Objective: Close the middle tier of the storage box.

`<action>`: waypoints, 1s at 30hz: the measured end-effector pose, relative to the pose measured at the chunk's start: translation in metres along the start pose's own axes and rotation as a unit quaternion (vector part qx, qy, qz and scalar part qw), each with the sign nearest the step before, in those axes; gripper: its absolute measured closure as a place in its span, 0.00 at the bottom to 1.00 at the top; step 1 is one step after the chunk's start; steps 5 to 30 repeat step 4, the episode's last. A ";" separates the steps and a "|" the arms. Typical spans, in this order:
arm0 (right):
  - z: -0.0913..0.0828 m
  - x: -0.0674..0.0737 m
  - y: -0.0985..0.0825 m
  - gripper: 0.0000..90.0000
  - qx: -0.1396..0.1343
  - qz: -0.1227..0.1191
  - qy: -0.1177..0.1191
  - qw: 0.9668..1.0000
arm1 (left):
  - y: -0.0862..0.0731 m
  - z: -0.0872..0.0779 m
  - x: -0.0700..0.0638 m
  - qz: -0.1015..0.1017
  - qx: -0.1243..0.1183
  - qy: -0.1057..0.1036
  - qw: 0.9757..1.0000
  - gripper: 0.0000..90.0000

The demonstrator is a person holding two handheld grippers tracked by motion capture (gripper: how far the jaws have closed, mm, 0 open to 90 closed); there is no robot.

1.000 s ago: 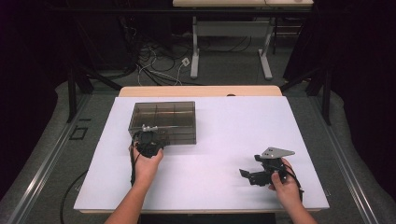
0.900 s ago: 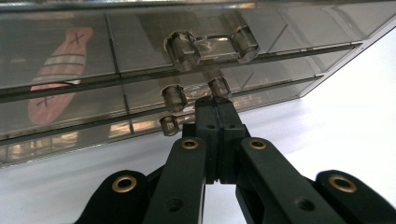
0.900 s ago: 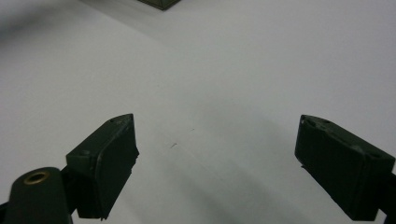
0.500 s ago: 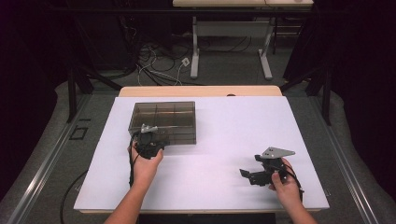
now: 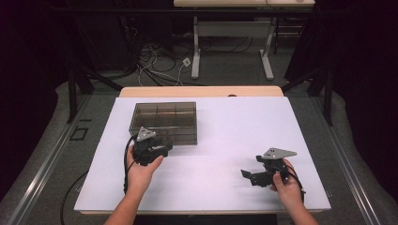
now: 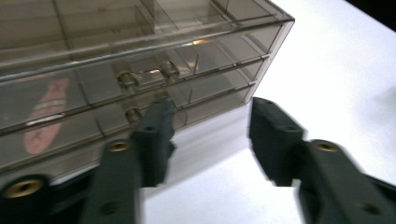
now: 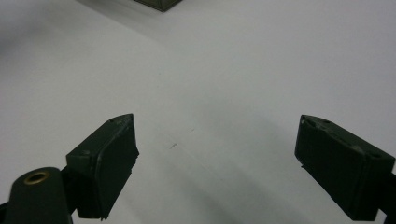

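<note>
The smoky clear plastic drawer box (image 5: 164, 123) sits on the white table (image 5: 234, 126), right in front of the left gripper (image 5: 157, 149) and just beyond its tips. In the left gripper view the box's front wall (image 6: 140, 88) stands just past the black jaws, small metal knobs (image 6: 128, 79) showing on the drawer fronts and something pink (image 6: 44, 114) lying behind the wall to the jaws' left. The left gripper (image 6: 210, 135) has just been opening its jaws; they now stand apart with only bare table between them, the left-hand jaw close against the box front, though I cannot tell whether it touches.

Well off to the right, the right gripper (image 5: 253, 177) is held low over the table, far from the box. Its jaws (image 7: 215, 154) are spread wide with nothing in them, just white surface ahead and a corner of the box (image 7: 159, 4) far beyond.
</note>
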State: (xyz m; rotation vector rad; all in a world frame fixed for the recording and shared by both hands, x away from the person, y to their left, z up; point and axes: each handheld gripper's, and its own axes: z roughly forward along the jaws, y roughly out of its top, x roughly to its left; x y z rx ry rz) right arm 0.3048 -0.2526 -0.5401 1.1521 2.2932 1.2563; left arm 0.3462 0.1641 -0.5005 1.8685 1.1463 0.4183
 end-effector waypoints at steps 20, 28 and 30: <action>-0.001 -0.001 0.000 0.14 0.002 0.004 0.001 1.000 | -0.004 -0.010 0.003 0.010 -0.011 -0.003 1.000 0.47; -0.001 -0.001 0.000 0.14 0.002 0.004 0.001 1.000 | -0.004 -0.010 0.003 0.010 -0.011 -0.003 1.000 0.47; -0.001 -0.001 0.000 0.14 0.002 0.004 0.001 1.000 | -0.004 -0.010 0.003 0.010 -0.011 -0.003 1.000 0.47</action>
